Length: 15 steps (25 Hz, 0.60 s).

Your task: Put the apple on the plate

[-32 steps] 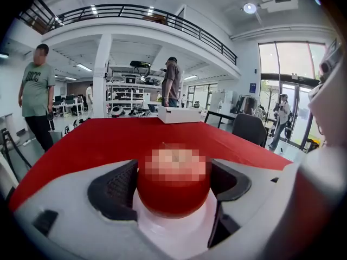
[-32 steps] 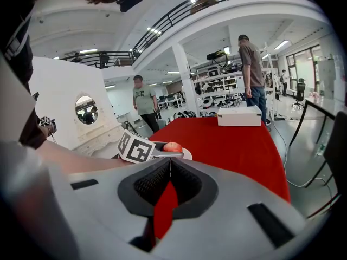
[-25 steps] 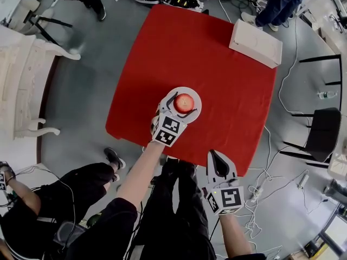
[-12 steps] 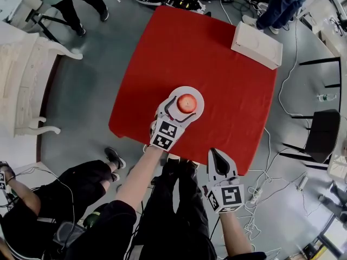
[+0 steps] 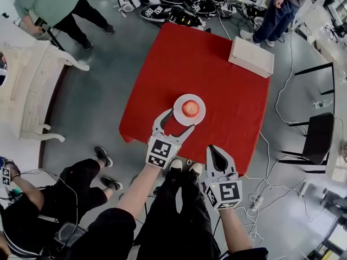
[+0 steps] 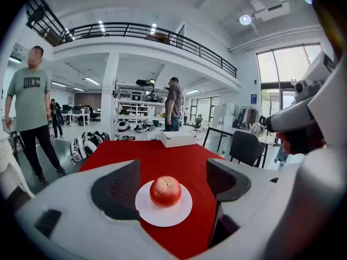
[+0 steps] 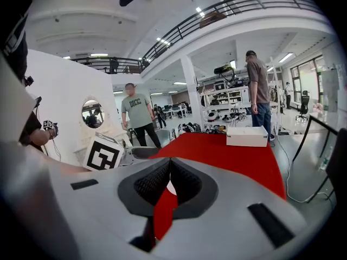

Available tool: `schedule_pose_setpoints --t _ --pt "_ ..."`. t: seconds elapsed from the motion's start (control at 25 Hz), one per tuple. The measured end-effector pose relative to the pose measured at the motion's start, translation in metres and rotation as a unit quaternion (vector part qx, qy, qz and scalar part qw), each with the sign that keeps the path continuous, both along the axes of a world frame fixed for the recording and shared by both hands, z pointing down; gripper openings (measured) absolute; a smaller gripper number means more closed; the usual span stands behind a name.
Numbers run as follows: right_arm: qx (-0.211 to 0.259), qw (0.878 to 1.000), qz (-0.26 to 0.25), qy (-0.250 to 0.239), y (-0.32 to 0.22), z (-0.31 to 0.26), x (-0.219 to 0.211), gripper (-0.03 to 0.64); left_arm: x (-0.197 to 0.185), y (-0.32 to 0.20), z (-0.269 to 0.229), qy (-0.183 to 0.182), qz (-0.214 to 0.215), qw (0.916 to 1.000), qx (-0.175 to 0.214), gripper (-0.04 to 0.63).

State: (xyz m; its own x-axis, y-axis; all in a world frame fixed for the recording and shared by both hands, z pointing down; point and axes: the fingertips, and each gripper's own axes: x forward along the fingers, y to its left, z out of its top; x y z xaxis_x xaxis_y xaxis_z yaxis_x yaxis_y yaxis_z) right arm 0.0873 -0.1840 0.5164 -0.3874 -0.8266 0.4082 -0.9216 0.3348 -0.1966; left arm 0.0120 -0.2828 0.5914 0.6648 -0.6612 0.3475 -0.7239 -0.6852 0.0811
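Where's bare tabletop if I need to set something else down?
Free: red cloth between plate and white box, and the far left side. Crowded: near edge, with apple on the plate, open left gripper at it, right gripper alongside.

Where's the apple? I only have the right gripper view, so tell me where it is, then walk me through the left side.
Observer: The round red apple sits in the middle of the round white plate on the red-covered table.
Operator: Report the left gripper.
Observer: The left gripper has its jaws wide apart and grips nothing. The apple stands free on the plate just ahead of them.
Operator: Give me my own position from above.
Observer: The right gripper hangs at the table's near edge, to the right of the plate.
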Motion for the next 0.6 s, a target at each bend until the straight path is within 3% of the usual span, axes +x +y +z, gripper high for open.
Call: schedule_pose_setpoints --t 0.08,0.28,0.4,0.6 --pt "0.011 1.000 -0.003 -0.002 0.002 -0.016 -0.002 0.011 -0.004 0.010 -0.028 0.012 -0.004 0.9997 0.019 0.360" --pt "0.042 0.999 -0.012 -0.008 0.001 -0.054 -0.004 0.011 -0.013 0.029 -0.096 0.019 -0.018 0.9955 0.091 0.158" --pt "0.059 0.998 -0.022 -0.007 0.006 -0.076 -0.008 0.011 -0.017 0.045 -0.127 0.026 -0.022 0.9932 0.112 0.015" --pt "0.079 0.996 -0.032 -0.003 0.018 -0.102 -0.011 0.011 -0.011 0.075 -0.164 0.035 -0.008 0.9943 0.100 0.006"
